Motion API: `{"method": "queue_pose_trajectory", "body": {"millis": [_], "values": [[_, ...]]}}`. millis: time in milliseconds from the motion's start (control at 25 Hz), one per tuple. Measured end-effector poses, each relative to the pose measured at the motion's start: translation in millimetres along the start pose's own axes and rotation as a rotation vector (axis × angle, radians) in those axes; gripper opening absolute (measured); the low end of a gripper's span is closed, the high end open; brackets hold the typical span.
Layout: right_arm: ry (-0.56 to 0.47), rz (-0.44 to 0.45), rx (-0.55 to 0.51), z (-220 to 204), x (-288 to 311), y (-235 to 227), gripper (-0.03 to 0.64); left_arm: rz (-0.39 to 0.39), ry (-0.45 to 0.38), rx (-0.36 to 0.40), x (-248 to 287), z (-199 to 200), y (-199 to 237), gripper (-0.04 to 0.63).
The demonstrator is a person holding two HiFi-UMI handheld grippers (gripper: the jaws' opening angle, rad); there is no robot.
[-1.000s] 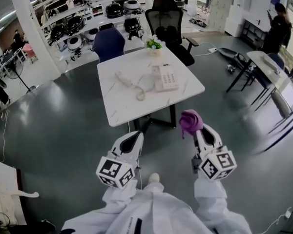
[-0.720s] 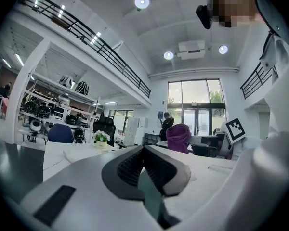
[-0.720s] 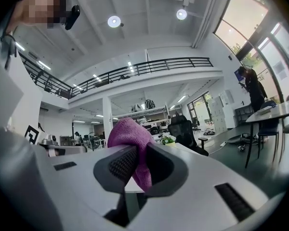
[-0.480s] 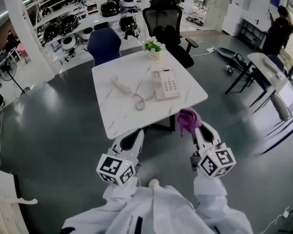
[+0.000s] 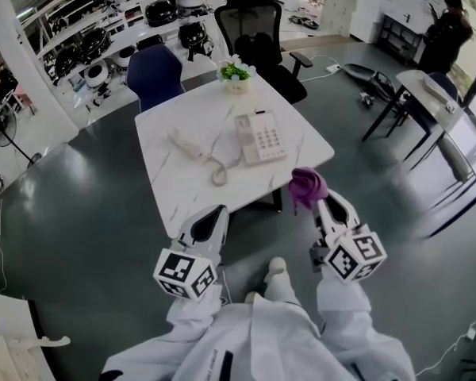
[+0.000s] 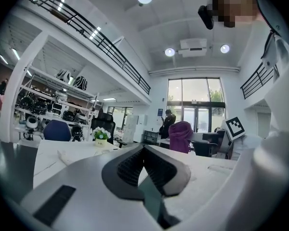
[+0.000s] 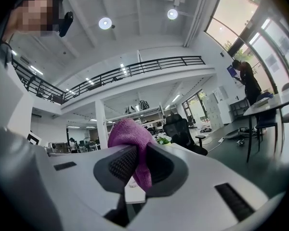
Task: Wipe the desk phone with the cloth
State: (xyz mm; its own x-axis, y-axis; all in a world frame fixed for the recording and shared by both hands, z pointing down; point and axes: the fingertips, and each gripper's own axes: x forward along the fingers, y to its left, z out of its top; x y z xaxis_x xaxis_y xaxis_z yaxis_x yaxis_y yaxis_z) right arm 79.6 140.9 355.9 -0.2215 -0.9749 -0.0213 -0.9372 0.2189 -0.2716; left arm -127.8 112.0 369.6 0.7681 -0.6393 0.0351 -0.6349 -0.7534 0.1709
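Since the right gripper (image 5: 320, 205) has its jaws pressed together on a bunched purple cloth (image 5: 307, 185), with most of the cloth standing up above the pads, picking up the cloth looks done. The step in hand is bringing it to the phone. The desk phone (image 5: 259, 137) sits on the white counter (image 5: 174, 201), toward its right side, well apart from both grippers. Its handset (image 5: 184, 144) lies off the cradle to the left, joined by a coiled cord (image 5: 216, 170). The left gripper (image 5: 216, 214) hangs at the counter's near edge, jaws closed on nothing. The person stands short of the counter, so wiping has not begun. The next move calls for reaching the right gripper forward and down until the cloth's bunched end meets the keypad, then sweeping across it. The left gripper could probably steady the phone's base, though from here it's hard to tell how easily the phone would slide.
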Motion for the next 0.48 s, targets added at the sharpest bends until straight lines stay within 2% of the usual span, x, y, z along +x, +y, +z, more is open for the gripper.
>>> {"method": "queue_pose_trajectory", "body": {"millis": [200,480], "values": [[0.029,-0.007,0.014,-9,27,-18,0.032,0.007,0.023,-0.018,19,-6,14,-0.002],[0.073,0.012,0.036,-19,91,-55,0.032,0.06,0.036,-0.038,66,-9,53,-0.002]]}}
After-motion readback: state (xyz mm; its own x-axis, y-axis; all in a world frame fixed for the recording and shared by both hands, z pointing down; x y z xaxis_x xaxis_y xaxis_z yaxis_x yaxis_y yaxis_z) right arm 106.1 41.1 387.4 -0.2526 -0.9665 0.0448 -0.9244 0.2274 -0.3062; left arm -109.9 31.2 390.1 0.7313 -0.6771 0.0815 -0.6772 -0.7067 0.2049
